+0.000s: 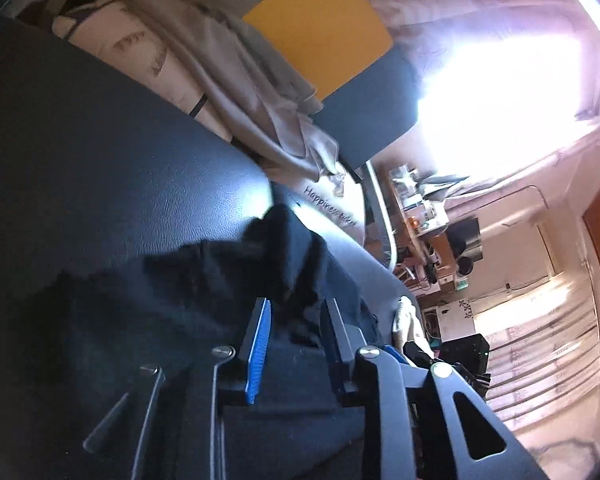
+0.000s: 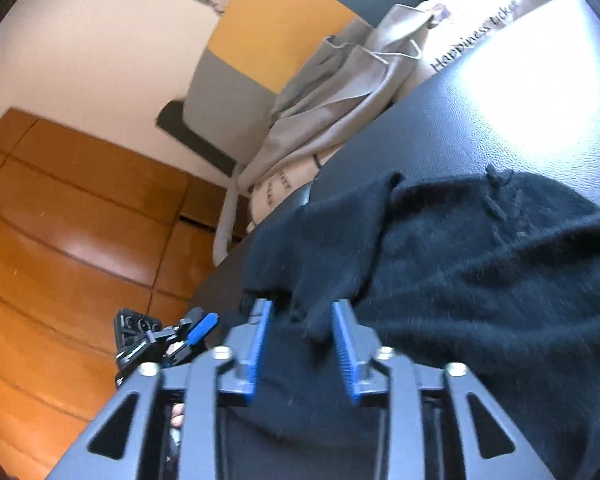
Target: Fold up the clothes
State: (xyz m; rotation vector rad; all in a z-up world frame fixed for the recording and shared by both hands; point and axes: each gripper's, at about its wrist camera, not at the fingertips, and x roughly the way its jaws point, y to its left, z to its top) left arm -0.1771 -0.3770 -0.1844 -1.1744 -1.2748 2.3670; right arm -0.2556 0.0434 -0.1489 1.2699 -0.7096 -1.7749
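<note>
A black knit garment [image 2: 480, 264] lies rumpled on a black leather-like table [image 2: 440, 136]. It also shows in the left wrist view [image 1: 180, 304] on the same table [image 1: 100, 152]. My left gripper [image 1: 296, 312] is open, its blue-padded jaws standing either side of a raised fold of the garment. My right gripper [image 2: 302, 310] is open too, its jaws astride a hanging edge of the garment near the table's edge. The left gripper [image 2: 168, 336] shows low at the left in the right wrist view, beyond the table edge.
A beige cloth [image 1: 260, 92] and a cream bag lettered "Happiness ticket" [image 2: 472, 40] lie behind the table. A yellow and grey cushion [image 2: 276, 32] leans by the wall. Wooden floor [image 2: 60, 240] lies beyond the table edge. Cluttered shelves [image 1: 428, 216] stand by a bright window.
</note>
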